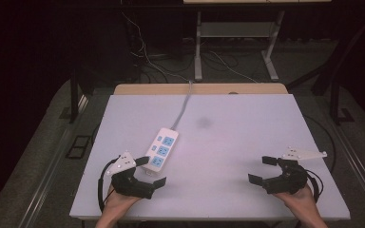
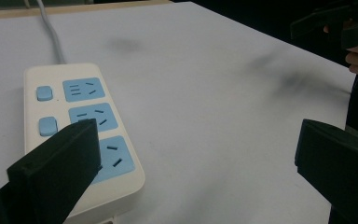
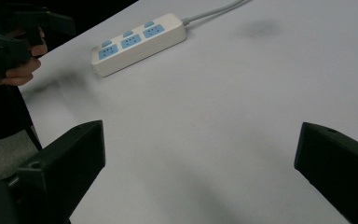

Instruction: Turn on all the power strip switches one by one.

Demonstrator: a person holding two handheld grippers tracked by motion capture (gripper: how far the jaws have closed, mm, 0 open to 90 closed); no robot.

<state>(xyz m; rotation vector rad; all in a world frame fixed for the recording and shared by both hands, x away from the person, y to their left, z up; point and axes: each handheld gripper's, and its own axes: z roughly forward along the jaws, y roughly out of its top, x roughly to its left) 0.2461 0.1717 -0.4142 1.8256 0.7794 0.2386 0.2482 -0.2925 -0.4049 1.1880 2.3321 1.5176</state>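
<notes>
Power strip lies flat on the white counter, left of centre in the high view, long axis running from lower left to upper right, with its grey cord leaving toward the far edge at the top. It has three blue sockets and small blue switches beside them.

Left tongs sit at lower left of the high view, released, jaws spread wide, holding nothing. In the left gripper view one jaw overlaps the near end of the strip; whether it touches the casing is hard to tell. The other jaw is well off to the right over bare counter.

Right tongs are at lower right of the high view, also released and empty, well apart from the strip. The right gripper view shows the strip far off at upper left.

Risks, as a judgement:
- The left jaws straddle only the near end corner, so closing now would probably pinch off-centre, and the strip could pivot or skid on the smooth counter.
- The cord may drag or tug back if the strip is lifted or slid toward the bottom edge.
- A jaw tip could press a switch or catch in a socket slot.
- The smooth, rounded casing looks slippery; a shallow grip may pop off.
- The right tongs are too far away to steady anything.
</notes>
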